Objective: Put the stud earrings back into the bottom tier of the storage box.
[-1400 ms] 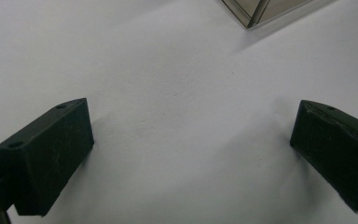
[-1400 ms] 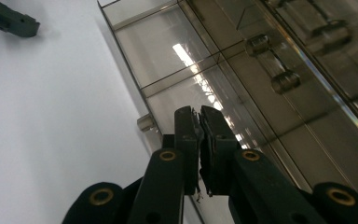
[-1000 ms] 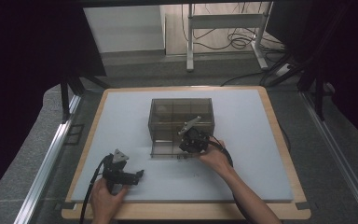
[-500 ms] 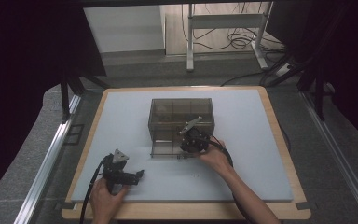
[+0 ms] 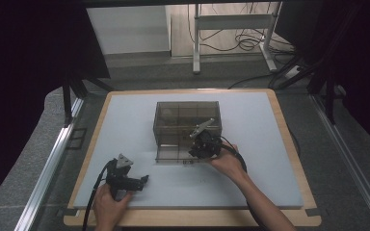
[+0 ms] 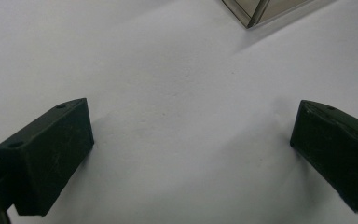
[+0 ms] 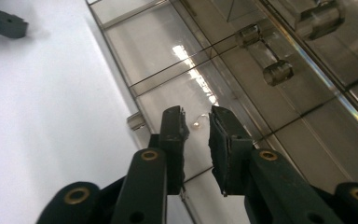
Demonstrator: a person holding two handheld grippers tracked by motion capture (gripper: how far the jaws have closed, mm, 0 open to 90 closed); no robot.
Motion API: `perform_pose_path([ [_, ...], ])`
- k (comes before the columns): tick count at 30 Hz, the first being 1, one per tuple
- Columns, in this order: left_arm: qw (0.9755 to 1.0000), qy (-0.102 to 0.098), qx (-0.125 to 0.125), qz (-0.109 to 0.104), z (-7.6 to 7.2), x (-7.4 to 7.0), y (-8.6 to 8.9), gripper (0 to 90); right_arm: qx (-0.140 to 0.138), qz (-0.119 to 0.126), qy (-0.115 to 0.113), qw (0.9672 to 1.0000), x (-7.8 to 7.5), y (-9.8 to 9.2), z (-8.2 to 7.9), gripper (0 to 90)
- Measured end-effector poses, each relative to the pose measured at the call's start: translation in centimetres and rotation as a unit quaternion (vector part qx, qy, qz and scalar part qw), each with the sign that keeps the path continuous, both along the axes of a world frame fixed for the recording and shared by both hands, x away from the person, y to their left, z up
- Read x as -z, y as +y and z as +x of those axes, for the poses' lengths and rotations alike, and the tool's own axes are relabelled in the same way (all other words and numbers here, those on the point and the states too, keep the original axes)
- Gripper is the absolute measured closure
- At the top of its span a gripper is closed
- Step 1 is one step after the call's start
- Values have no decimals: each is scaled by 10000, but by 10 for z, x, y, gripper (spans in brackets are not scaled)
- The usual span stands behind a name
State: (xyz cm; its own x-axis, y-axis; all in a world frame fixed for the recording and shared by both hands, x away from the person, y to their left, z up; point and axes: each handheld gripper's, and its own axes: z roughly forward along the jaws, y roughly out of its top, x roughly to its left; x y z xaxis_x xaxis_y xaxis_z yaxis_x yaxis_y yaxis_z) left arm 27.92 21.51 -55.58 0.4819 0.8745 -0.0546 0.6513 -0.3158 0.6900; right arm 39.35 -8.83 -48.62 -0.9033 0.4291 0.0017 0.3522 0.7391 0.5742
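A smoky clear drawer box (image 5: 187, 120) stands mid-table, its lowest drawer (image 5: 172, 155) pulled out toward me. My right gripper (image 5: 195, 153) is tipped down over that drawer's right end. In the right gripper view its jaws (image 7: 196, 120) stand a narrow gap apart and have just been opening. A small shiny trinket (image 7: 197, 123) lies on the drawer floor (image 7: 158, 56) just past the tips, and the pads do not touch it. My left gripper (image 5: 143, 179) rests on the white tabletop at the front left. Its jaws (image 6: 191, 140) are wide apart with nothing between them.
Clear round knobs (image 7: 278, 72) stick out from the upper drawers beside the right gripper. The box's corner (image 6: 254, 11) sits ahead of the left gripper. A wooden rim (image 5: 289, 144) frames the white table. Cables trail from both grippers.
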Motion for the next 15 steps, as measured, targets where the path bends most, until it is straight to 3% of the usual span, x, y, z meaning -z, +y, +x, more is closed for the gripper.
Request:
perform_pose_path([
  [10, 10000, -8, 2, -1, 0, 0, 0, 0, -101, -62, 85, 9999, -13, -7, -16, 669],
  [15, 10000, -22, -8, -12, 0, 0, 0, 0, -214, -214, 100, 9995, -17, -10, -25, 675],
])
